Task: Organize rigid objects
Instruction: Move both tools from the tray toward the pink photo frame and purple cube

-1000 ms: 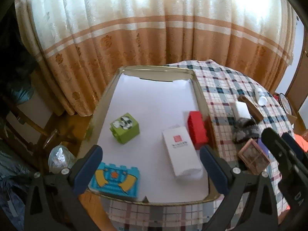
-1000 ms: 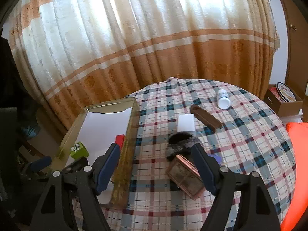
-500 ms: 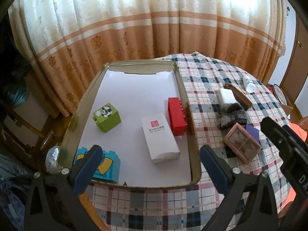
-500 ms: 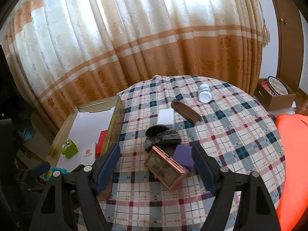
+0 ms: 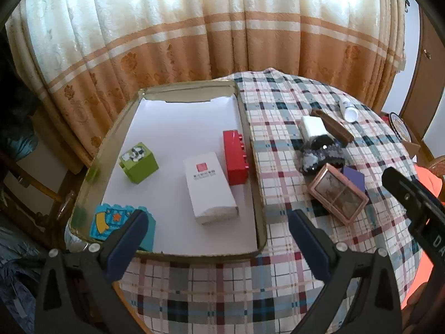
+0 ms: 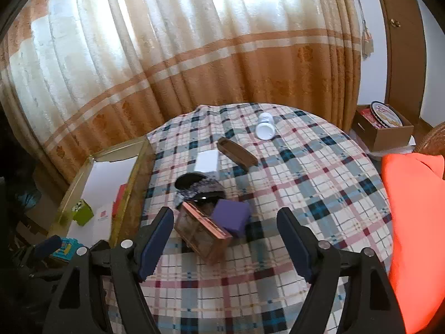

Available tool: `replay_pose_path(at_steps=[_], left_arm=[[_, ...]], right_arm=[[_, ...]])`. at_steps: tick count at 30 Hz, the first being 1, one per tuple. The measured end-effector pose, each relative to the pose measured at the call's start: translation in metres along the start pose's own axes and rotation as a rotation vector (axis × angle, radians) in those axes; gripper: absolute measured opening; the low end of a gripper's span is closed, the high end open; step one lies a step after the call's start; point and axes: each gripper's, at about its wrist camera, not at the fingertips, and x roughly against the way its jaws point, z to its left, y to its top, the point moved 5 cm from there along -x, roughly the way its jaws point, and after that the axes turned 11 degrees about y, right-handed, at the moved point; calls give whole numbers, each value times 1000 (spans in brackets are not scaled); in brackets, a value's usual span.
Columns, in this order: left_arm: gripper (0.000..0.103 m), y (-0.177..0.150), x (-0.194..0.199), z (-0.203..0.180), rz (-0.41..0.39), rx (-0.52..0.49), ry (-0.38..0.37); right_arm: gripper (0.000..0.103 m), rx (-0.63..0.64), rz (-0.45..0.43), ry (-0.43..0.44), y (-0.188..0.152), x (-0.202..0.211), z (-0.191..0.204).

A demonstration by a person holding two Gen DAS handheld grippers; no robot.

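Observation:
A gold-rimmed tray (image 5: 257,172) lined with white paper holds a green cube (image 5: 138,163), a white box (image 5: 210,191), a red brick (image 5: 235,157) and a blue star block (image 5: 116,224). On the plaid cloth to its right lie a pink framed case (image 6: 204,233), a purple box (image 6: 232,217), a dark round object (image 6: 198,188), a white block (image 6: 206,161), a brown case (image 6: 237,154) and a white bottle (image 6: 265,130). My left gripper (image 5: 217,236) hangs open above the tray's near edge. My right gripper (image 6: 224,233) is open, hovering over the pink case and purple box.
A round table with a plaid cloth (image 6: 306,183) stands before orange and cream curtains (image 6: 194,55). An orange cushion (image 6: 414,222) lies at the right. A cardboard box (image 6: 385,130) sits on the floor beyond. The tray overhangs the table's left side.
Both grippers have slid rightward across the table. The tray shifted left in the left wrist view, and the pink case and purple box came between the right gripper's fingers in its view.

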Motion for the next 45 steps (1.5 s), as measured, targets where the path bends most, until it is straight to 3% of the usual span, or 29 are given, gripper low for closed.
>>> replay_pose_path(at_steps=[17,32,36,40,42,45], left_arm=[[102,-16,8,-22,-3,-31,-42],[99,-9,32,-76,-26,-71,-181],[90,-1,26,-93,-10,-42,-203],[86,1,12,-105,61,29,-234],[77,1,5,-109,85,58,-236],[72,1,-5,-114,129,110,-254]], right_arm=[[79,-26,27,-55,-10,7,-38],[79,-82,-6,-95,-6,28,-71],[79,-95,-19,-100,-5,35,-80],[79,-119,-23,-103,-6,39,-90],[79,-135,-22,-104,-6,41,-97],[79,-154,-21,-105,-8,42,-107]])
